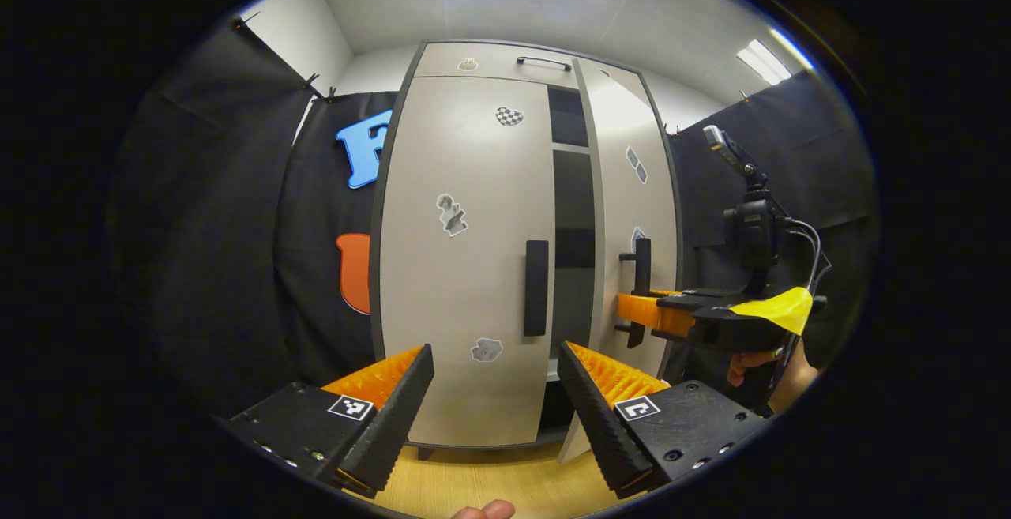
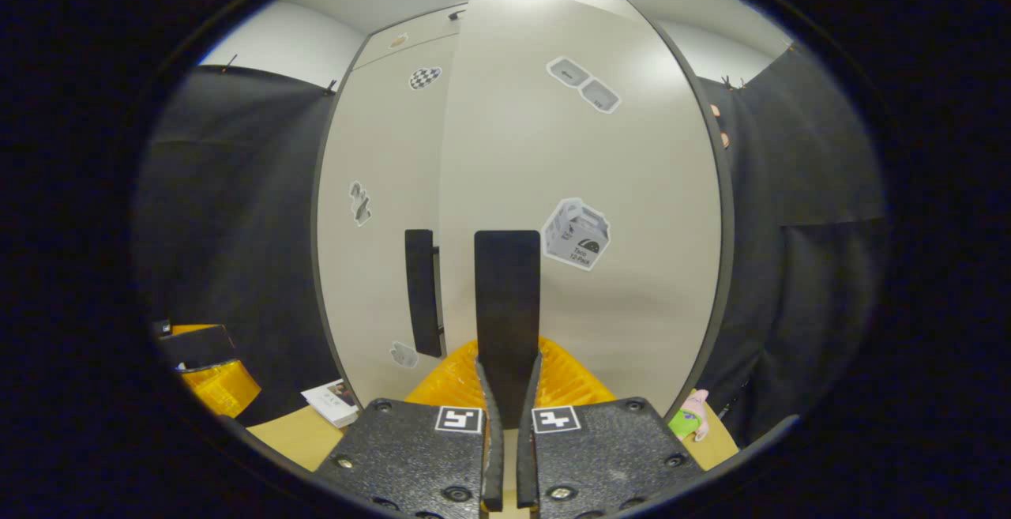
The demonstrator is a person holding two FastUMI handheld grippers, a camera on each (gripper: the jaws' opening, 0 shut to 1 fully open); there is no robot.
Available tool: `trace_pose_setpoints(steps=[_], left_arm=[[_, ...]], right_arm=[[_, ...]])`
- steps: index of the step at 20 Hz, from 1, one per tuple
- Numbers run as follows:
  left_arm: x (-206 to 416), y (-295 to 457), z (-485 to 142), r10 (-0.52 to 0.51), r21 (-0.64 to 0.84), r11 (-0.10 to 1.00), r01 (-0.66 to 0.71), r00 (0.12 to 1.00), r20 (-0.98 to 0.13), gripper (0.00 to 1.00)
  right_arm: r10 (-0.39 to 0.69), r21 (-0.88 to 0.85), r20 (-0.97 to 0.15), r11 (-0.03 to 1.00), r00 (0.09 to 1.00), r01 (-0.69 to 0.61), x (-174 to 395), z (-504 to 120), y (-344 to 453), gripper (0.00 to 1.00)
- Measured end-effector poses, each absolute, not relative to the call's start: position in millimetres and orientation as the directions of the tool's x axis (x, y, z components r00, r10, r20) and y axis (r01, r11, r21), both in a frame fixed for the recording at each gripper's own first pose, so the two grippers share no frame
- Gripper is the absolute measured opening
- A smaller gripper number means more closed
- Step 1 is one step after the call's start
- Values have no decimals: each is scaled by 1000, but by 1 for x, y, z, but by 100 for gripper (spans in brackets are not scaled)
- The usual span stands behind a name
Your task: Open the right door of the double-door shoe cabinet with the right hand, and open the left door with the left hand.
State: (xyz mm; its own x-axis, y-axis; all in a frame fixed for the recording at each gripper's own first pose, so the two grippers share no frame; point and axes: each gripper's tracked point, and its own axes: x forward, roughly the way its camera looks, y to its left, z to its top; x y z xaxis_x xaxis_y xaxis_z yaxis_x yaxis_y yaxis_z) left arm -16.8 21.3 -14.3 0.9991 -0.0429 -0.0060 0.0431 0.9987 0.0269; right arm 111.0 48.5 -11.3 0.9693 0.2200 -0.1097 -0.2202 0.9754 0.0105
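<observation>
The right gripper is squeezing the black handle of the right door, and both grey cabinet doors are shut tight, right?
Not quite. The right gripper does squeeze the black handle, but the grey right cabinet door is swung partly open, as the left gripper view shows. The grey left door is shut.

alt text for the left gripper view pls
The right gripper, held by a hand, grips the handle of the shoe cabinet's right door, already ajar. The left gripper hangs open before the closed left door.
</observation>
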Motion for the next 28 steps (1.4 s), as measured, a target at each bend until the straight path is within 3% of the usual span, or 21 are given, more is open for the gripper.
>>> trace_pose_setpoints(steps=[19, 28], left_arm=[[-14, -42, -16, -118, -17, 993, 118, 993, 21, 95], [-8, -70, -19, -157, -35, 987, 157, 988, 10, 95]], right_arm=[[109, -38, -123, 993, 986, -115, 28, -1, -58, 8], [-96, -89, -90, 992, 991, 88, 23, 3, -153, 4]])
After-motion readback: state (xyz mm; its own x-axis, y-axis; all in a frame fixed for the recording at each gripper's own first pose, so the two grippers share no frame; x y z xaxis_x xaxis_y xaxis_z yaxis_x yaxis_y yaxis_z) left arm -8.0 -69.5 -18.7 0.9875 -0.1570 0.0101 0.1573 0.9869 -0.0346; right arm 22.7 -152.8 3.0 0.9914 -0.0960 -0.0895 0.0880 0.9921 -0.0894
